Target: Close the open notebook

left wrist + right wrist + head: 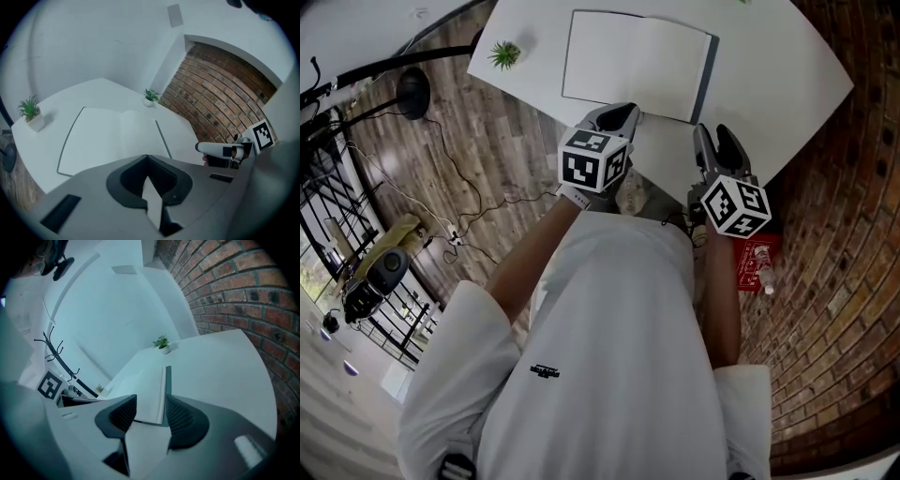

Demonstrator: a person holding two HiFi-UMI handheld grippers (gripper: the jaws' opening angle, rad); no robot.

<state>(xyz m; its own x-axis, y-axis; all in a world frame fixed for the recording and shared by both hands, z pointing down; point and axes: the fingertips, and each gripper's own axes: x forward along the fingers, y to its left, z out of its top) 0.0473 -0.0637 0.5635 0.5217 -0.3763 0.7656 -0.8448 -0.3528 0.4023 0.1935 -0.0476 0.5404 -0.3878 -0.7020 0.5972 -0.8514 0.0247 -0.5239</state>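
The open notebook [633,61] lies flat on the white table [787,75], blank pages up, with a dark cover edge along its right side. My left gripper [619,114] hovers at the table's near edge, just short of the notebook's near side; in the left gripper view [146,158] its pads meet at the tips with nothing between them, and the notebook [112,136] lies ahead. My right gripper [717,139] hangs near the notebook's near right corner. In its own view the gripper [151,401] stands open, and the notebook's right edge [161,385] shows through the gap, untouched.
A small potted plant [503,54] stands at the table's left corner, and another [151,97] at the far corner by the brick wall [234,291]. A red item [755,262] lies on the floor at the right. Cables and a stand [412,89] are on the wooden floor at the left.
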